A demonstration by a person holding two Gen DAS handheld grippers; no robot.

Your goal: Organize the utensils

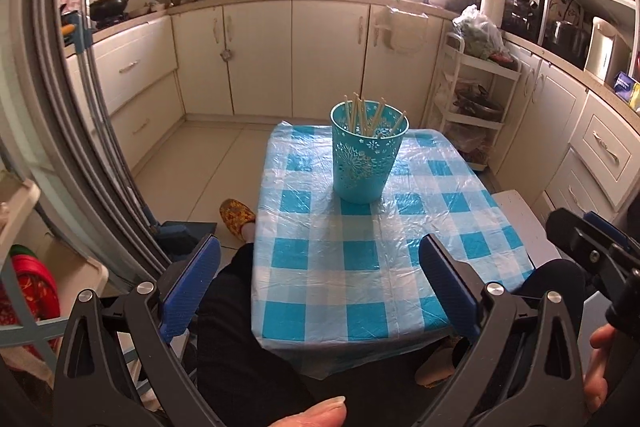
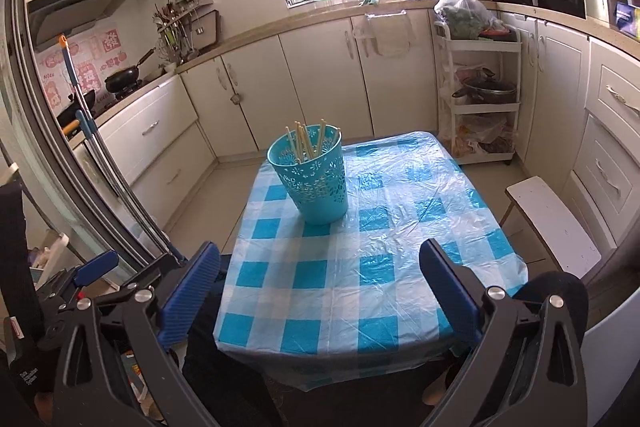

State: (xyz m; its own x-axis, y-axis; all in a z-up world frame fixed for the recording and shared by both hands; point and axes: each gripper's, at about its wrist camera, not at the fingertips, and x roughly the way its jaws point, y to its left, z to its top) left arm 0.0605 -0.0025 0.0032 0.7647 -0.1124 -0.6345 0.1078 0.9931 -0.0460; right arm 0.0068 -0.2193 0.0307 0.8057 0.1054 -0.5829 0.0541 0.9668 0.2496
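A teal perforated cup [image 1: 364, 159] stands upright on the far half of a small table with a blue-and-white checked cloth [image 1: 360, 267]. Several pale chopsticks [image 1: 366, 117] stand in it. The cup also shows in the right wrist view [image 2: 316, 179], with the chopsticks [image 2: 306, 143] and the cloth [image 2: 360, 287]. My left gripper [image 1: 320, 287] is open and empty, above the table's near edge. My right gripper [image 2: 320, 287] is open and empty, also near the near edge. The right gripper's body shows at the right of the left wrist view [image 1: 592, 247].
White kitchen cabinets [image 1: 280, 55] line the back and side walls. A white shelf trolley [image 2: 478, 99] stands behind the table on the right. A white stool [image 2: 552, 227] is at the table's right. A mop pole [image 2: 100, 147] leans at left. My legs are under the near edge.
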